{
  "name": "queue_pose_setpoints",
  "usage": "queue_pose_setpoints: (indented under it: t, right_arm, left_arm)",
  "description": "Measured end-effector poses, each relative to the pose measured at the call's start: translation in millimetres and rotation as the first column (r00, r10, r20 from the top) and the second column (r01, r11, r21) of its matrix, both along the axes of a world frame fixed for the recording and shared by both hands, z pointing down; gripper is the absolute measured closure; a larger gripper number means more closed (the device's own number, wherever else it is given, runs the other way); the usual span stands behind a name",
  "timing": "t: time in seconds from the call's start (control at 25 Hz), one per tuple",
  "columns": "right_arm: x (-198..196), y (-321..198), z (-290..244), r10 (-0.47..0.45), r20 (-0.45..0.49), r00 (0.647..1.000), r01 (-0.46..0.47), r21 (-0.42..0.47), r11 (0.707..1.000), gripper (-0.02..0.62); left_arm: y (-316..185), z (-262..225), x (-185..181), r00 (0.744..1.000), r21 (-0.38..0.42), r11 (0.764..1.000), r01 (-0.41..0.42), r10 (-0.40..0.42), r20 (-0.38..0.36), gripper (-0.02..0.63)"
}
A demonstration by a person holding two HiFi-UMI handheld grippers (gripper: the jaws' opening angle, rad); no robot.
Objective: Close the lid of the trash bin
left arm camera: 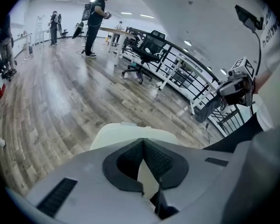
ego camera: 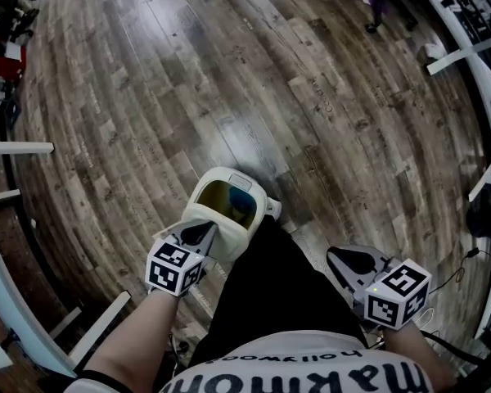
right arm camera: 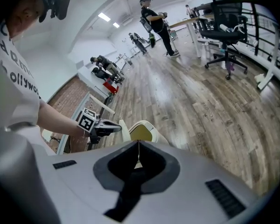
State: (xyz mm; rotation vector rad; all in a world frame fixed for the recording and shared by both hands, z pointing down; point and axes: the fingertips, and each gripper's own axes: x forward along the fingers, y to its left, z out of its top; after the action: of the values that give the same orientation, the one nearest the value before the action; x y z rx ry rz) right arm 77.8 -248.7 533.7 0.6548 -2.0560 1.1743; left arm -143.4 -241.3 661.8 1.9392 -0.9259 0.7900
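A cream trash bin stands on the wood floor, just ahead of my legs. Its mouth shows a yellowish inside. The hinged lid is raised on the near left side. My left gripper is shut, with its tips against the top of that lid. In the left gripper view the cream lid fills the space just past the closed left gripper. The right gripper view shows the bin, the upright lid and the left gripper at its edge. My right gripper is shut, empty and held well right of the bin.
My leg in black shorts is right behind the bin. White table legs run along the left, and white desk frames along the right. An office chair and a standing person are far off across the floor.
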Motion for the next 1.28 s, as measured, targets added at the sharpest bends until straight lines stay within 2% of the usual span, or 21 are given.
queue_pose_setpoints:
  t: [0.2,0.4,0.56,0.72,0.96,1.28]
  right_arm:
    - [-10.8,0.3,14.5,0.035,0.008,0.999,-0.034,-0.065,0.997,0.584]
    - [-12.2,-3.5,23.9,0.067,0.007,0.998,-0.065,-0.108,0.992,0.584]
    - [-8.8,-6.1,35.2,0.13,0.007,0.991,-0.128,-0.157,0.979,0.584]
    - [-3.4,-2.9,44.6,0.187,0.003,0.982,-0.182,-0.206,0.961,0.584]
    - [3.0,-4.0,54.3,0.225,-0.009,0.974,-0.221,-0.224,0.949,0.584]
    - [7.3,-3.5,61.9,0.261,-0.003,0.965,-0.254,-0.238,0.937,0.584]
  left_arm:
    - [-19.8,24.6,9.6,0.996,-0.04,0.995,-0.088,0.088,-0.007,0.6]
    - [-32.9,45.4,14.8,0.993,-0.071,0.991,-0.117,0.116,-0.014,0.6]
    - [-42.2,62.4,17.4,0.99,-0.104,0.985,-0.138,0.138,-0.011,0.6]
    - [-50.8,83.5,19.8,0.989,-0.134,0.98,-0.147,0.148,-0.007,0.6]
    - [-55.7,106.8,22.5,0.985,-0.186,0.968,-0.169,0.174,0.013,0.6]
    - [-60.9,126.6,25.6,0.989,-0.283,0.95,-0.134,0.146,0.022,0.6]
